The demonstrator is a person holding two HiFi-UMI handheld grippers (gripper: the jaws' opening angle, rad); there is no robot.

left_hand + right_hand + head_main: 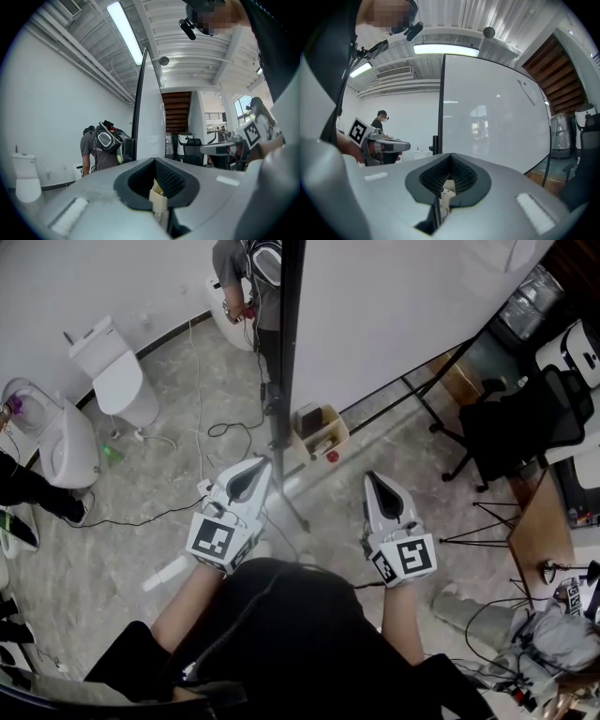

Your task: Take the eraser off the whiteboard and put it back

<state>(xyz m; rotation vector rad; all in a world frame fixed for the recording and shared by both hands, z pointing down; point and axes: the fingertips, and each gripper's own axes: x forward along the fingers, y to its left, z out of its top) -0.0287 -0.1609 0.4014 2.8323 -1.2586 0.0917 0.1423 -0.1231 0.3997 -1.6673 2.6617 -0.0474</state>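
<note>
The whiteboard (pixel 492 112) stands straight ahead of me. From the head view it is seen edge-on, with its black frame post (pixel 289 352) running down between the two grippers. A slim grey thing (pixel 528 92) sticks to the board's upper right, and I cannot tell what it is. No eraser shows clearly in any view. My left gripper (pixel 251 474) is held just left of the post, its jaws together and nothing between them (pixel 153 160). On the board's side of the post my right gripper (pixel 380 486) is also shut and empty (pixel 451 154), a short way off the board.
Two toilets (pixel 117 371) (pixel 56 437) stand at the left, with cables trailing over the floor (pixel 202 427). A cardboard box (pixel 321 430) sits at the board's foot. An office chair (pixel 520 423) and a wooden desk (pixel 539 521) are at the right. A person (pixel 246 277) stands beyond the board.
</note>
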